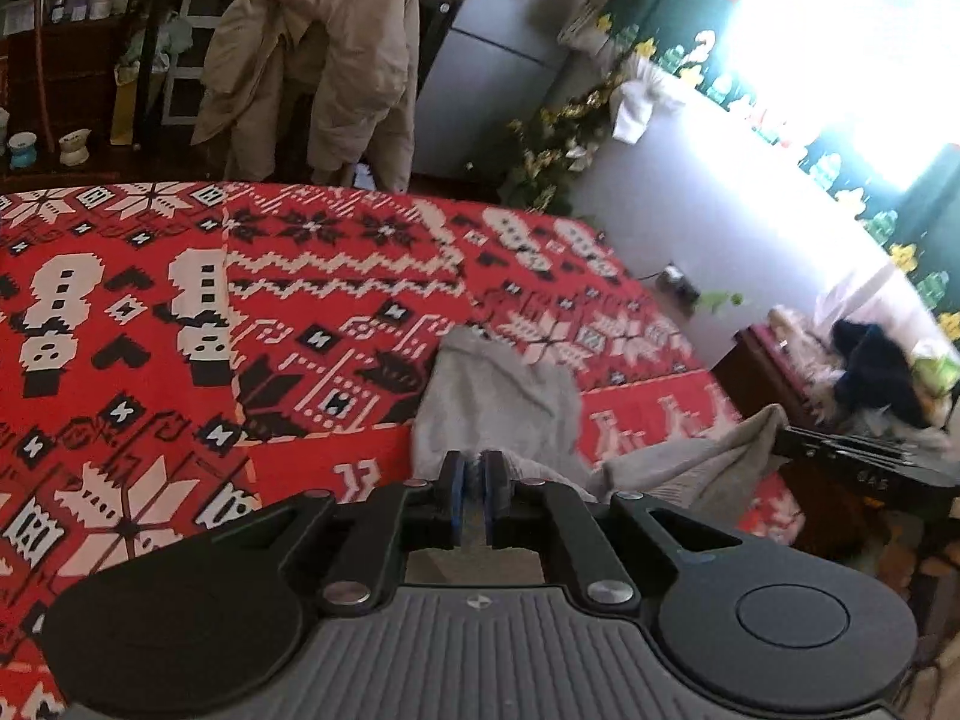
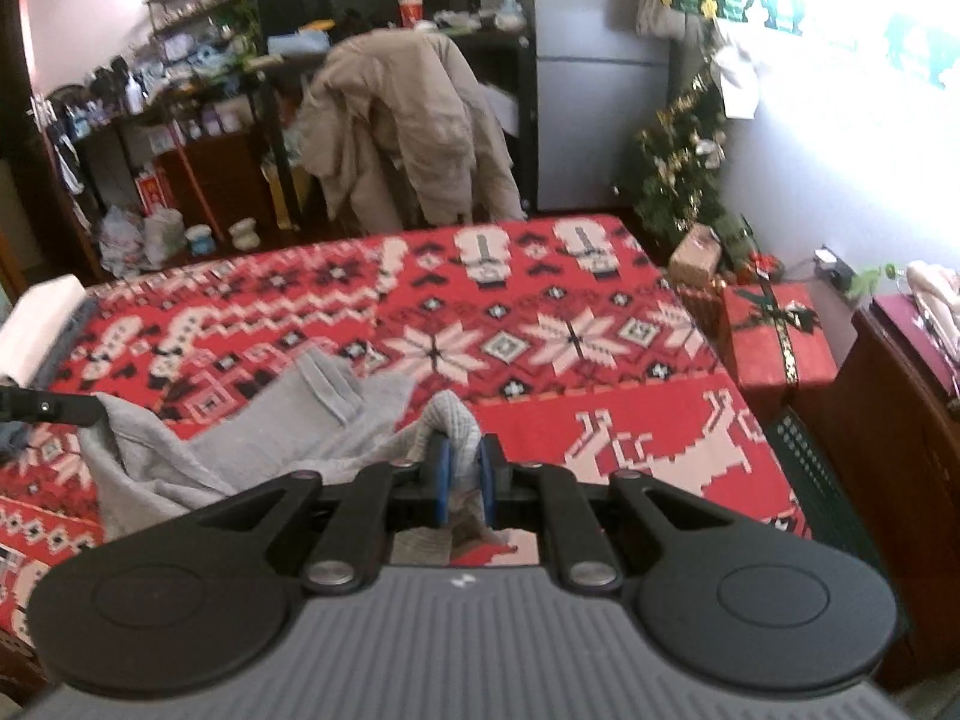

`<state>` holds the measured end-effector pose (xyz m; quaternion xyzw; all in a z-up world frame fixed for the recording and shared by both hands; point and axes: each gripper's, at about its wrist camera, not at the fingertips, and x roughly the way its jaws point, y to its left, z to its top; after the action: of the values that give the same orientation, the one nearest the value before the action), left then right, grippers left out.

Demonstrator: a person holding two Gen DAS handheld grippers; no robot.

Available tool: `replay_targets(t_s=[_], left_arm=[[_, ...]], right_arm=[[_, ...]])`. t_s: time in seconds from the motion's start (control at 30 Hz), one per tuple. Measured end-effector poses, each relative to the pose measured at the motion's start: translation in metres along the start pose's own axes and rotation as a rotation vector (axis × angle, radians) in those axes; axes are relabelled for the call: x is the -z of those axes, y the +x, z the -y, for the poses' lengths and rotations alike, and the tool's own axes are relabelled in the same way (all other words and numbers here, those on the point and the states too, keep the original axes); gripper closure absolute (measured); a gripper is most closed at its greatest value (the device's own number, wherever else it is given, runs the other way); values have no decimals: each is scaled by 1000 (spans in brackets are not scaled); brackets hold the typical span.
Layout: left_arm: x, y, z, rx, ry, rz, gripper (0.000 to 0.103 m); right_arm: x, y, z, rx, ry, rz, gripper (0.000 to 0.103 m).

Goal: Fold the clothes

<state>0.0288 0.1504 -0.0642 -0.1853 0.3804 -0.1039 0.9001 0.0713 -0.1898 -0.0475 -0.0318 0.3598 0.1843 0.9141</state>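
Note:
A grey garment (image 1: 498, 402) hangs crumpled over the near edge of a bed covered in a red patterned blanket (image 1: 180, 330). My left gripper (image 1: 474, 468) is shut on one edge of the grey garment. My right gripper (image 2: 462, 462) is shut on another ribbed edge of the same garment (image 2: 312, 420), which sags between the two grippers. In the left wrist view the right gripper's black body (image 1: 864, 462) shows at the right with cloth trailing from it. In the right wrist view the left gripper's black tip (image 2: 48, 405) shows at the left edge.
A beige coat (image 2: 408, 126) hangs over a chair beyond the bed. A grey fridge (image 2: 594, 78) stands behind. A small Christmas tree (image 2: 684, 162) and a red gift box (image 2: 780, 336) sit right of the bed. A dark wooden cabinet (image 2: 900, 420) stands at right. Cluttered shelves (image 2: 180, 78) fill the back left.

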Motion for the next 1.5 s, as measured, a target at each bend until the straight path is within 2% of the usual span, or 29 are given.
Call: replay_targets(t_s=[0.07,0.1,0.17,0.2,0.37,0.43,0.7,0.8,0.83,0.87,0.93,1.0,1.17,1.27,1.4,1.5], left_arm=[[1,9,-3,-8,10,-9,95],[0,8,-4,0,15,-2,87],[0,5,-7,15,24,10,74],[0,3,-8,22,31,16,71],[11,-14,-16,6,124,20,71],[19,-17,-17,-7,194,22,71],[46,5,-11,-65,490,-52,72],[44,18,-12,-67,502,-63,72],[44,22,-11,-76,516,-73,76],[45,25,-10,-86,530,-87,98],[49,21,-8,-89,540,-78,99],[52,5,-7,-92,531,-20,99],[60,-42,-13,-108,422,122,99],[64,-55,-13,-99,388,152,100],[75,-55,-12,-102,379,137,100],[85,-54,-14,-104,366,128,100]], right_arm=[[3,11,2,8,4,-18,90],[5,15,1,15,4,-20,87],[7,22,2,30,-1,-25,86],[7,25,3,35,-4,-28,86],[11,30,9,39,-15,-43,85],[13,30,10,41,-21,-46,85],[26,18,7,46,-45,-58,85],[31,13,5,45,-60,-63,85],[31,11,6,46,-61,-64,85],[32,10,6,47,-63,-65,84],[32,7,6,51,-65,-65,85],[30,2,7,67,-75,-54,84],[24,-12,-4,117,-168,5,84],[18,-23,-31,31,-246,44,84],[8,-15,-77,-232,-243,16,84],[5,0,-117,-362,-254,-13,84]])
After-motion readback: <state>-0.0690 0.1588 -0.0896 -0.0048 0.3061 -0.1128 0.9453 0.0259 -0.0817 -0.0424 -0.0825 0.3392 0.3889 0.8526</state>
